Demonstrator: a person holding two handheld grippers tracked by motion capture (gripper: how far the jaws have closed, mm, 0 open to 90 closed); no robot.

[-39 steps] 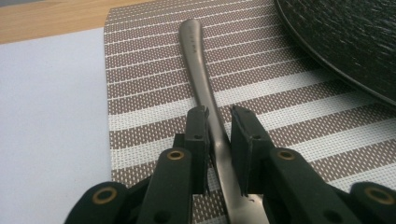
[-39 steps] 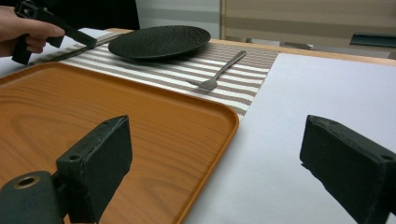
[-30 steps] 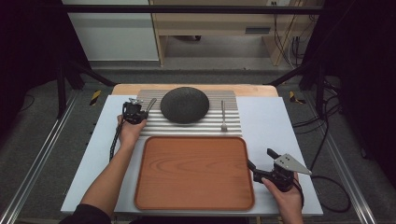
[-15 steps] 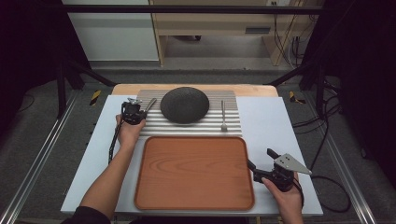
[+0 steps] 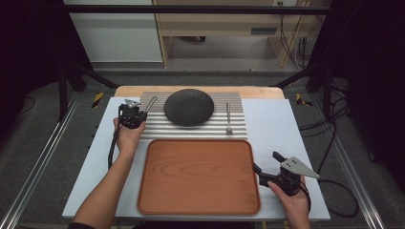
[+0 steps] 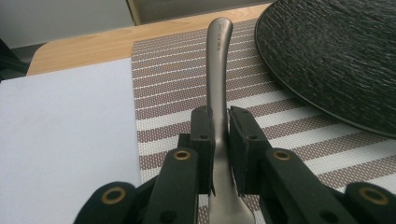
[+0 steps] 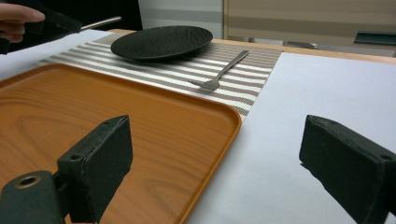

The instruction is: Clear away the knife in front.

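With our left hand-held gripper (image 6: 219,135) we clench the neck of a metal utensil (image 6: 218,70), its handle pointing away over the striped placemat (image 6: 177,84), just left of the dark plate (image 6: 336,56). Whether the utensil is a spoon or a knife we cannot tell. Our right hand-held gripper (image 7: 215,172) hangs released, jaws wide, at the right edge of the wooden tray (image 7: 116,121) above the white surface (image 7: 327,93). A fork (image 7: 222,72) lies on the placemat, right of the plate.
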